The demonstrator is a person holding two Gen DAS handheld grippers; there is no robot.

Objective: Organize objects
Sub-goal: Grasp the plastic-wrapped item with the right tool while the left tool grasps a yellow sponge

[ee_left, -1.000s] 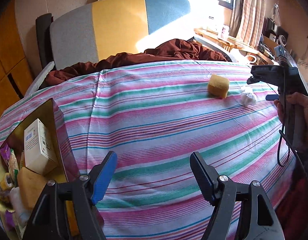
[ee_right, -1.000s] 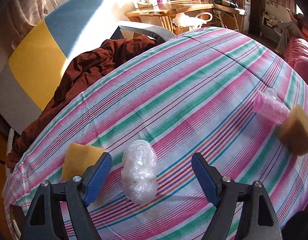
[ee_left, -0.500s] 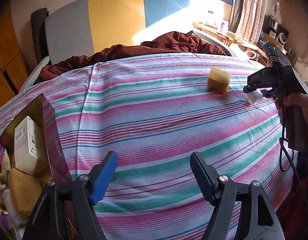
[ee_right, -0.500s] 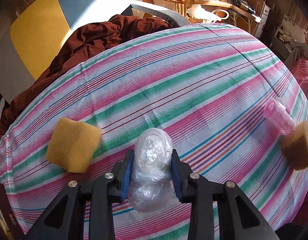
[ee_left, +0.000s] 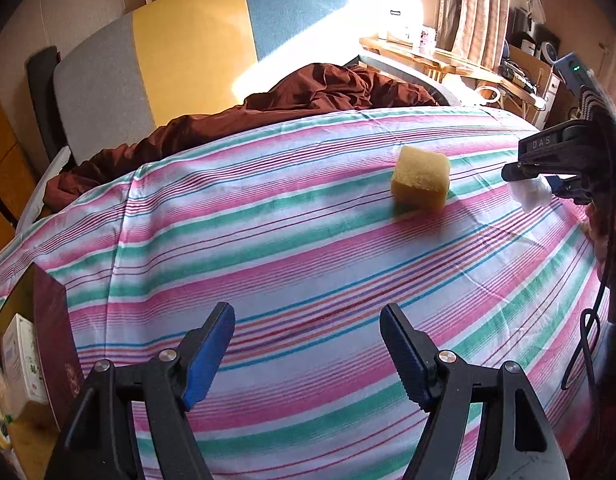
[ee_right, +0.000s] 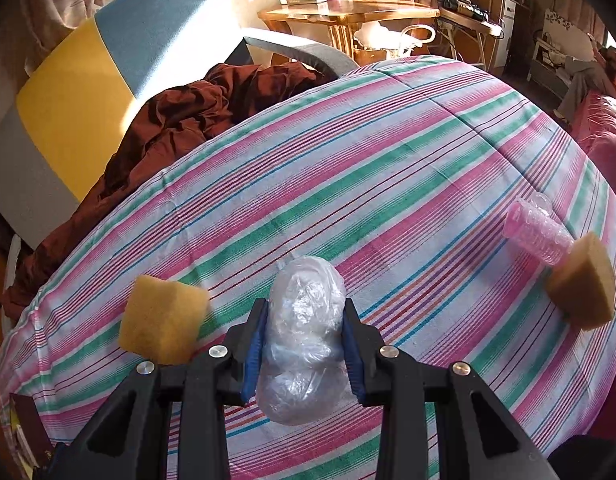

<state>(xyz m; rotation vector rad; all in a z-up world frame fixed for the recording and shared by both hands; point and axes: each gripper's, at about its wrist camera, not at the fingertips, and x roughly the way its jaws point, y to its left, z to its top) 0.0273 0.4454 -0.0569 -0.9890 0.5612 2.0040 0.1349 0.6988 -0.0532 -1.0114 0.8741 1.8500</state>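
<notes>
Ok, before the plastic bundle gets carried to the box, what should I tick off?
1. Right gripper shut on the plastic bundle: ok, jaws just closed on it.
2. Bundle clear of the cloth: cannot tell.
3. Yellow sponge apart from the bundle: ok.
4. Left gripper open and empty: ok.
5. Box in view at the left edge: ok.
6. Room left in the box: cannot tell.

Box (ee_left: 52, 344) at left edge of left wrist view cut off, contents mostly hidden. White carton (ee_left: 22, 364) print too small to read. Person's hand (ee_left: 612, 232) cut by right edge.
</notes>
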